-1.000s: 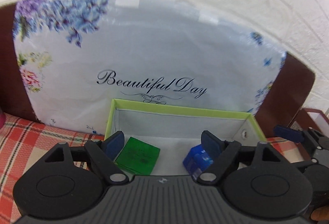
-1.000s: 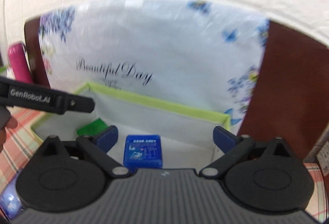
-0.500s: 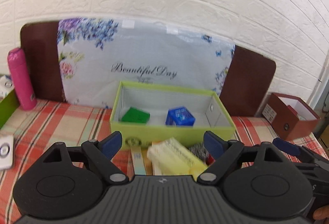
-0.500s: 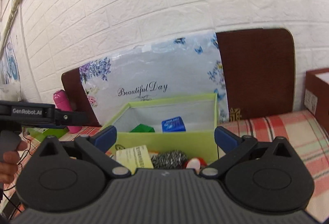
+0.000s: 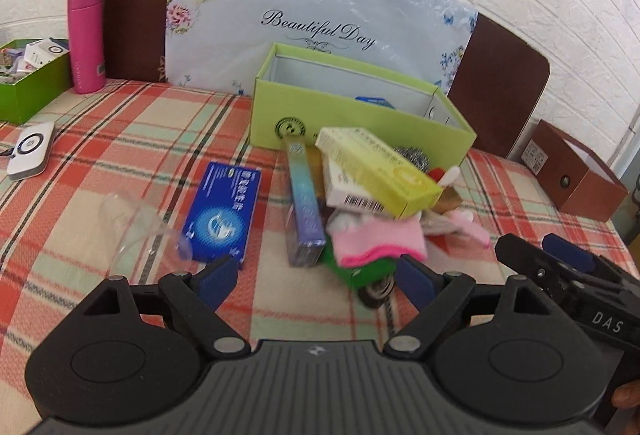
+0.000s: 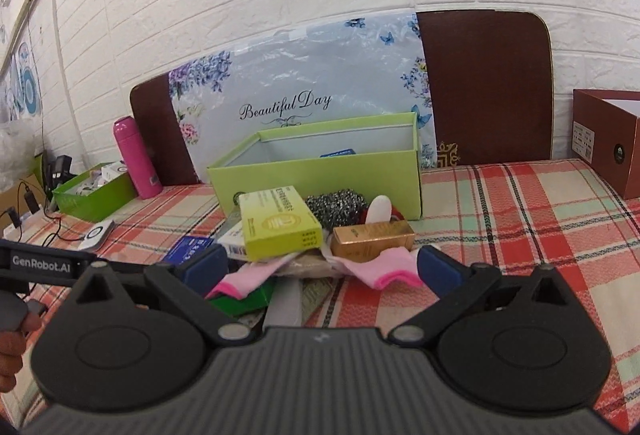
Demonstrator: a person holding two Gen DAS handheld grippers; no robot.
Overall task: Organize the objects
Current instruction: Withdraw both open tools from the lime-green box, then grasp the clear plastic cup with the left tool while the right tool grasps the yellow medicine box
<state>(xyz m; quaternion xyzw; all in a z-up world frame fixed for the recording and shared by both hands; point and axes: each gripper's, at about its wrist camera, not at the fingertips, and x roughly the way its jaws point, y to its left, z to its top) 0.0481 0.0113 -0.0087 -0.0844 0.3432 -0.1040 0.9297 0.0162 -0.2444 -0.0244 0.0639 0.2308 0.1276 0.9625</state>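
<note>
A lime green open box (image 5: 360,119) (image 6: 320,171) stands on the checked cloth with a blue item (image 5: 374,100) inside. In front of it lies a pile: a yellow-green carton (image 5: 376,167) (image 6: 280,229), a steel scourer (image 6: 340,209), a gold box (image 6: 374,237), pink cloth (image 5: 376,243) (image 6: 384,267), a green box (image 5: 364,269) and a long bluish box (image 5: 306,213). A blue box (image 5: 224,213) lies to the left beside a clear glass (image 5: 136,227). My left gripper (image 5: 316,281) and right gripper (image 6: 320,271) are both open and empty, just short of the pile.
A pink bottle (image 5: 85,35) and a dark green tray (image 5: 32,83) stand at the far left, with a white device (image 5: 31,149) near them. A brown box (image 5: 580,171) (image 6: 608,139) stands at the right. A floral board (image 5: 320,27) leans on the wall behind.
Both grippers have pulled back from inside the lime box, toward me and lower. The pile in front of the box has come into view. Both stay open and empty.
</note>
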